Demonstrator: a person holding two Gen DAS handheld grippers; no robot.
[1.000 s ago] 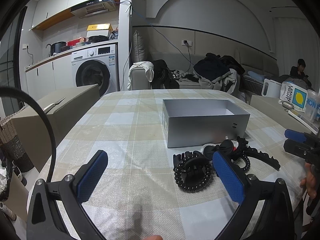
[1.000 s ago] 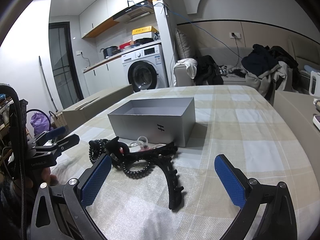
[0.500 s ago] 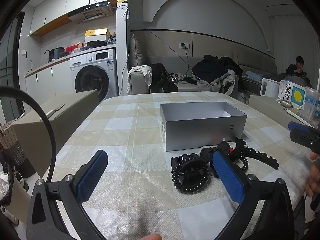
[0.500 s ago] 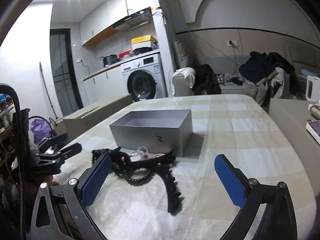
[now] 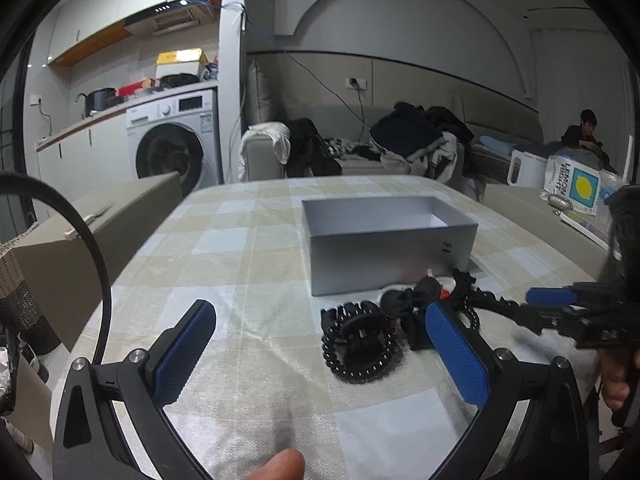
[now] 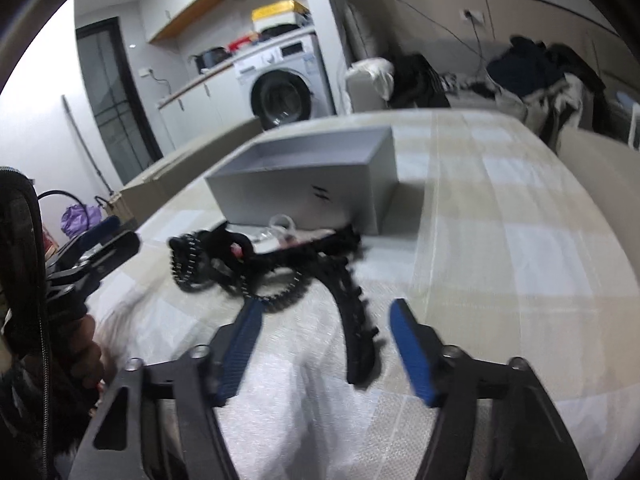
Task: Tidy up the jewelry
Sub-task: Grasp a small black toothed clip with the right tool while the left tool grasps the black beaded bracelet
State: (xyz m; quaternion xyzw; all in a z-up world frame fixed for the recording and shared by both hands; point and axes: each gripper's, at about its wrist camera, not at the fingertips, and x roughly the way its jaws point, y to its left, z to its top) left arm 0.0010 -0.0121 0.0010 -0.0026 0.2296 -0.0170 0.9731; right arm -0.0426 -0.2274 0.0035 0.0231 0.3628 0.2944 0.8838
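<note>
An open grey box (image 5: 384, 236) stands on the checked tablecloth; it also shows in the right wrist view (image 6: 308, 176). In front of it lies a pile of black hair accessories: a coiled hair tie (image 5: 360, 346), a bow (image 5: 412, 300) and a toothed black headband (image 6: 356, 316). My left gripper (image 5: 320, 344) is open and empty, low over the cloth just left of the pile. My right gripper (image 6: 326, 340) is open, its jaws partly narrowed, on either side of the headband's near end without touching it. It also shows at the right of the left wrist view (image 5: 560, 300).
A cardboard box (image 5: 88, 232) stands off the table's left edge. A white kettle (image 5: 524, 168) and a lemon-print bag (image 5: 572, 188) sit on a counter at right. A washing machine (image 5: 176, 136) and a sofa with clothes (image 5: 400, 140) are behind the table.
My right gripper has moved forward and down over the headband, and its jaws have narrowed. My left gripper has dropped slightly closer to the pile.
</note>
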